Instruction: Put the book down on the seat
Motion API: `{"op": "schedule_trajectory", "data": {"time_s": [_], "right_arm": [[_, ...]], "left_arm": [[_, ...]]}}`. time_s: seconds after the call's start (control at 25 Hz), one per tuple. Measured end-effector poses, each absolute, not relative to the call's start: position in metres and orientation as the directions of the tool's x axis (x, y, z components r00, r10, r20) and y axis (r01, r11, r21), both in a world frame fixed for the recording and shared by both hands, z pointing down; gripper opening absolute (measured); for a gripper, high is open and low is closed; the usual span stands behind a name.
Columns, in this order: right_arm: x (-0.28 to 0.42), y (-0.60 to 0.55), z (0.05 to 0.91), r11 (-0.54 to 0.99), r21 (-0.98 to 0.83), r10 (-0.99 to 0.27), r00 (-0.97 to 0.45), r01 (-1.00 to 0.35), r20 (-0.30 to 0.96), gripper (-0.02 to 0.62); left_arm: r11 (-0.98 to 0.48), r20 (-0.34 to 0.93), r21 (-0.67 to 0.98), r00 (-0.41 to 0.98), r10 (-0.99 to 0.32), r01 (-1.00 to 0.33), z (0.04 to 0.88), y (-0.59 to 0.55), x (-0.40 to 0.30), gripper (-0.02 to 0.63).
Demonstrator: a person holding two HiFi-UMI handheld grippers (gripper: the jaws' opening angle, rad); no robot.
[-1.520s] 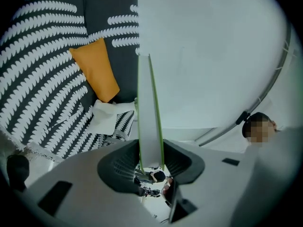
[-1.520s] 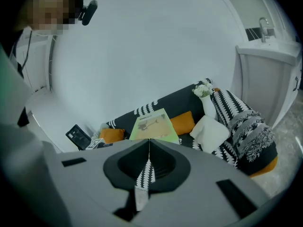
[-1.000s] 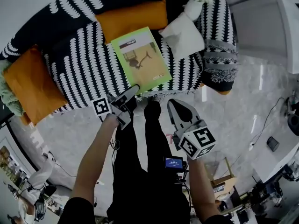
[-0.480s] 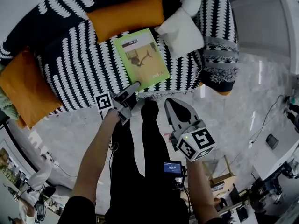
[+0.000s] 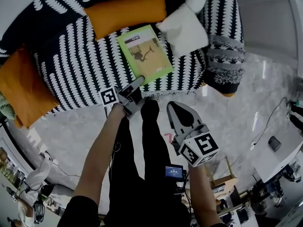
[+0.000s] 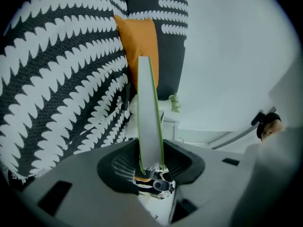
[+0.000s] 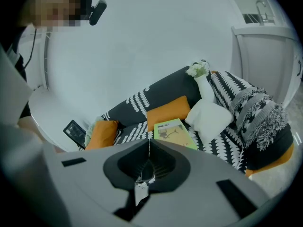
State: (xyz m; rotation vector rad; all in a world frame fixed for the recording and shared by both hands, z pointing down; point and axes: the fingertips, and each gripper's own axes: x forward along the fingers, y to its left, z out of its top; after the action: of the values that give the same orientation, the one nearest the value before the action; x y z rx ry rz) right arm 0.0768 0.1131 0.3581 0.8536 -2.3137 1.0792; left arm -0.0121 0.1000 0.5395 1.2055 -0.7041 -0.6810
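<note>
Left tool point(image 5: 137, 85) clamps the book point(image 5: 144, 55) at its near edge, over the seat point(image 5: 78, 72).

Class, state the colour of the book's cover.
The book is light green; the head view shows it best.

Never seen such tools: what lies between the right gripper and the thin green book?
Head view: only pale marble floor, then the black-and-white patterned sofa's front edge, before the thin green book.
</note>
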Motion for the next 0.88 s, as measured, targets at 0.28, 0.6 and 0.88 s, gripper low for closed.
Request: {"op": "schedule_trajectory", "data": {"time_s": [0.28, 0.6, 0.88], "right_arm": [[0.074, 0.111, 0.362, 0.485, -0.532, -0.355, -0.712, -0.694, 0.606, 0.017], [0.073, 0.109, 0.354, 0.509, -0.522, -0.348, -0.718, -0.684, 0.602, 0.017], [0.073, 0.117, 0.347, 0.511, -0.517, -0.337, -0.713, -0.687, 0.615, 0.017]], "left_arm": [[0.219, 0.122, 0.971, 0.595, -0.794, 0.093, 0.56, 0.091, -0.004, 0.16], [0.215, 0.114, 0.97, 0.58, -0.806, 0.109, 0.564, 0.08, 0.005, 0.16], [0.222, 0.124, 0.969, 0.563, -0.817, 0.109, 0.569, 0.076, -0.001, 0.158]]}}
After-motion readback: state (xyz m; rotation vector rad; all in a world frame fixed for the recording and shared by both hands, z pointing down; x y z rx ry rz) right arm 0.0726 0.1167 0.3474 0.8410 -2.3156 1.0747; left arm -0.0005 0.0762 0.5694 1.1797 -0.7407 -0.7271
